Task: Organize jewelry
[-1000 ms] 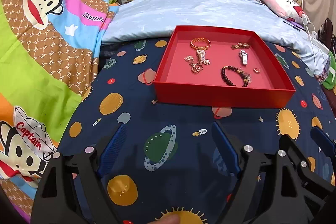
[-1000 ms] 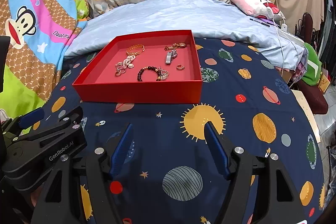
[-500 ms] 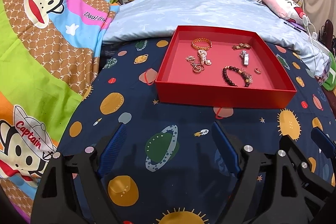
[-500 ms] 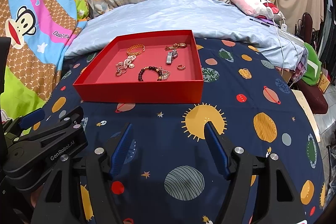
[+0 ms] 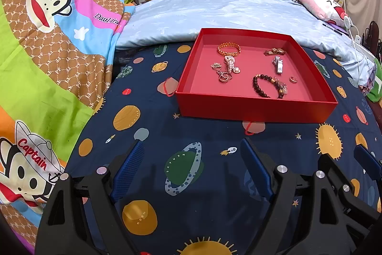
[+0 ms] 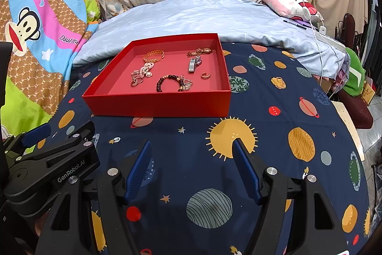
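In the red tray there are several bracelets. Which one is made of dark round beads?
The dark beaded bracelet, lying near the front wall of the red tray. The gold chain bracelet at the back is metal links, not beads.

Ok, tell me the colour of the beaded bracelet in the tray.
Dark brown beads with small gold accents, clearest in the right wrist view.

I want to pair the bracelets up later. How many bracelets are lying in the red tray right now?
2. A gold bracelet lies near the red tray's far wall, and a dark beaded bracelet lies nearer the front. The tangled cluster between them could hide another chain.
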`<state>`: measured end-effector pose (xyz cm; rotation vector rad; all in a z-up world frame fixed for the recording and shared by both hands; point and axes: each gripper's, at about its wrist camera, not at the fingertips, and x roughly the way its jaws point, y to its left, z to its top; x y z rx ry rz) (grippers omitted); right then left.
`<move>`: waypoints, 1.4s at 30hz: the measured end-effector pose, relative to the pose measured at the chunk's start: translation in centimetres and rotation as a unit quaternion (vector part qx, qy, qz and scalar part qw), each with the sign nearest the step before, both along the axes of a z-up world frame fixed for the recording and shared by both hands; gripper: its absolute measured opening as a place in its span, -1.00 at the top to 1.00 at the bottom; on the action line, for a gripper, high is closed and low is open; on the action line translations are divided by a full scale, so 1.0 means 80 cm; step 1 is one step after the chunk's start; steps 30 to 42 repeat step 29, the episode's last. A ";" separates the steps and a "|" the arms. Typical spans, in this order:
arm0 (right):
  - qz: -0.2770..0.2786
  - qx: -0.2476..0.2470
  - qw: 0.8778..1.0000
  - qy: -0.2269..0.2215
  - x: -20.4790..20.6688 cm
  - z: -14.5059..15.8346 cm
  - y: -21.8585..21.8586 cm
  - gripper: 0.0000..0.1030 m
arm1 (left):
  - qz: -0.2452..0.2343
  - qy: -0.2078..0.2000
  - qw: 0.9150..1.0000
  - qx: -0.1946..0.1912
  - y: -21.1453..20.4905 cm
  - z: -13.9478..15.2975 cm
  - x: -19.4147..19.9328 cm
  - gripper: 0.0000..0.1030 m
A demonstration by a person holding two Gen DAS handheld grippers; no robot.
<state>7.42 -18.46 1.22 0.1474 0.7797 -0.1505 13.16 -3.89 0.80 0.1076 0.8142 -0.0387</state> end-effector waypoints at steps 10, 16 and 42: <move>0.000 0.001 1.000 0.001 0.000 -0.001 -0.001 -0.33 | 0.000 0.000 1.000 0.001 -0.001 -0.001 0.000 -0.55; -0.001 0.001 1.000 0.001 0.000 -0.001 -0.001 -0.33 | 0.000 0.000 1.000 0.001 -0.001 -0.001 0.000 -0.55; -0.008 0.005 1.000 0.000 -0.002 -0.003 -0.005 -0.36 | 0.007 0.005 1.000 -0.010 -0.001 -0.003 -0.002 -0.55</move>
